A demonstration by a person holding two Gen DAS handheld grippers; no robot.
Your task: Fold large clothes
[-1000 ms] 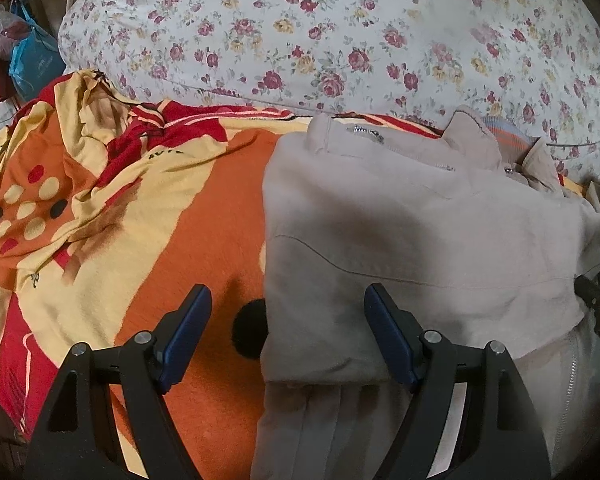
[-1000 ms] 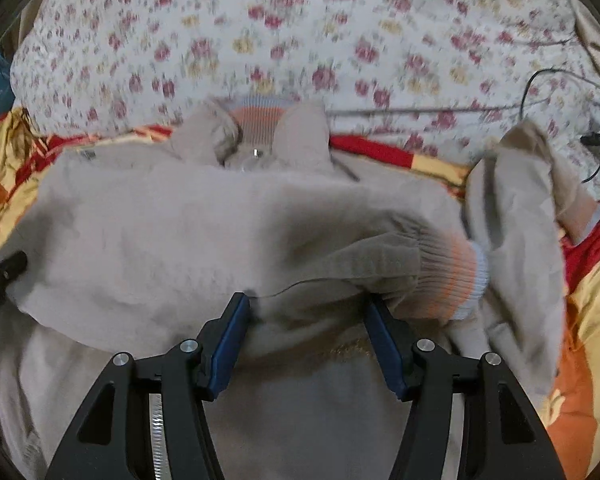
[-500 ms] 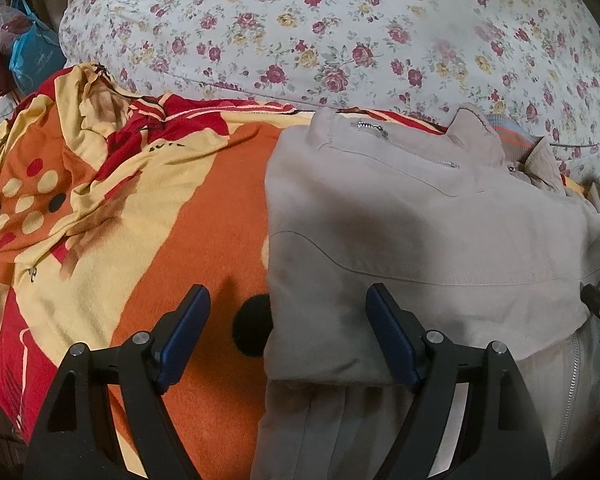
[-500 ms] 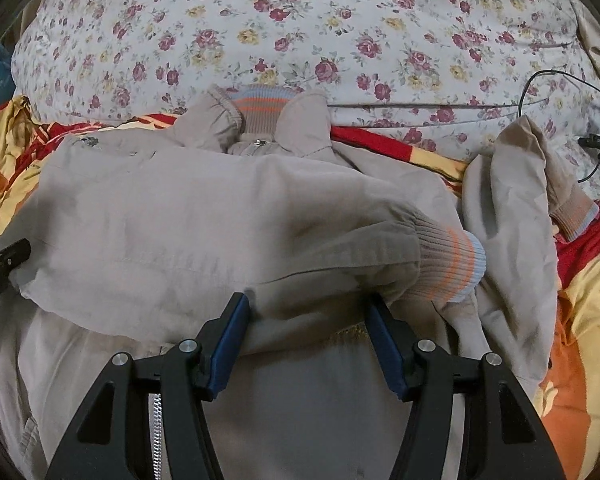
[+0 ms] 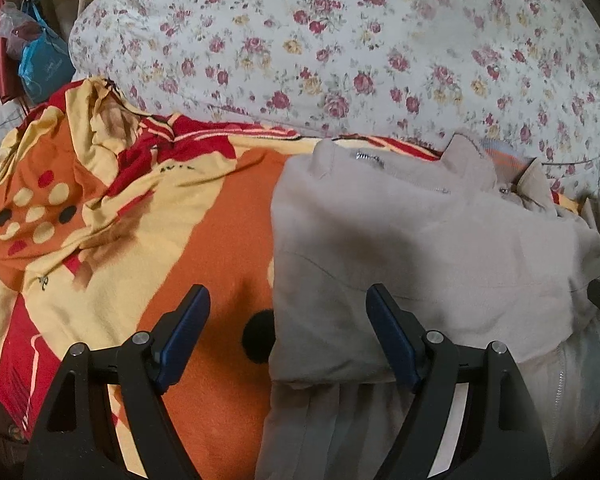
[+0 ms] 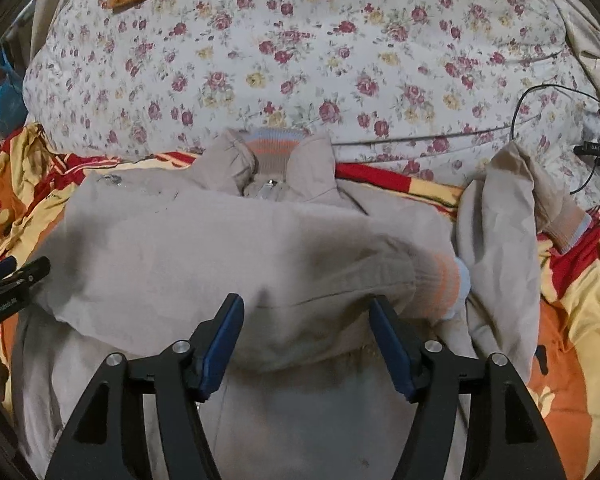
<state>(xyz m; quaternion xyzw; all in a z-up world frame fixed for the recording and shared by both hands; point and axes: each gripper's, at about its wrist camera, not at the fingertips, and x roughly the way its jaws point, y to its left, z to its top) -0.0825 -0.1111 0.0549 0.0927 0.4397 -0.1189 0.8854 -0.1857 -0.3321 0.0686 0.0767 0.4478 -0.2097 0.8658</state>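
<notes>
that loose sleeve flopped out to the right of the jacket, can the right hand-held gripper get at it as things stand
Probably yes. The loose sleeve lies uncovered on the blanket, just right of the right hand-held gripper, whose jaws are opening with only the folded-over sleeve ahead of them.

Both the left gripper and right gripper have black angular arms, blue pads and silver screws.

The jacket lies on the blanket, filling the centre of the right wrist view. Behind it, across the upper frame, sits the quilt. One sleeve lies folded across the jacket; the other sleeve lies at right.
</notes>
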